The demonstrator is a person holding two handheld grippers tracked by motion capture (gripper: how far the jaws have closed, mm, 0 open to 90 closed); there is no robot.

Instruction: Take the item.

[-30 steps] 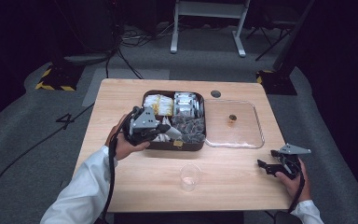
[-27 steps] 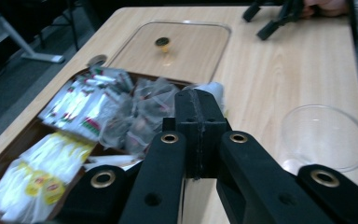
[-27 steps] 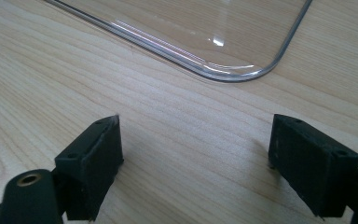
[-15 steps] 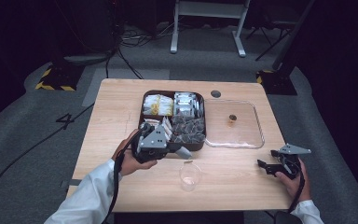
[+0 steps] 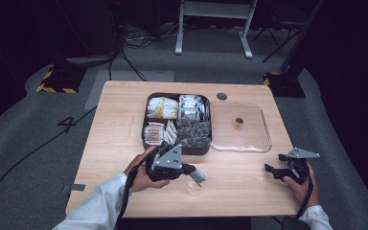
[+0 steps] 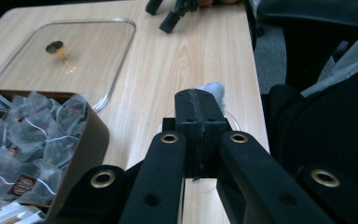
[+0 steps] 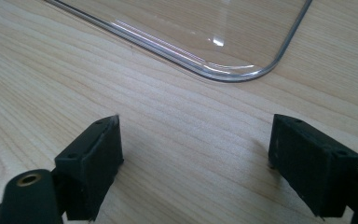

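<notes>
My left gripper [image 5: 191, 171] [image 6: 199, 100] is shut on a pale tea bag [image 5: 199, 175] [image 6: 213, 88], whose end pokes out past the closed jaws. It hangs just over a small clear cup [image 5: 193, 188] [image 6: 232, 119] near the table's front edge. Behind it stands the dark brown box [image 5: 145, 139] [image 6: 86, 144] with four compartments of sachets and mesh tea bags [image 6: 32, 135]. Open with nothing between its jaws, my right gripper [image 5: 271, 170] [image 7: 196, 163] [image 6: 172, 14] rests low at the front right of the table.
A clear lid [image 5: 264, 143] [image 6: 121, 60] [image 7: 214, 74] with a small brass knob [image 5: 238, 122] [image 6: 56, 46] lies flat right of the box. A round grommet [image 5: 222, 96] sits near the table's far edge. Bare wood lies between the cup and my right gripper.
My left gripper has come away from the box toward the front edge, carrying the tea bag to just above the cup. My right gripper has stayed still.
</notes>
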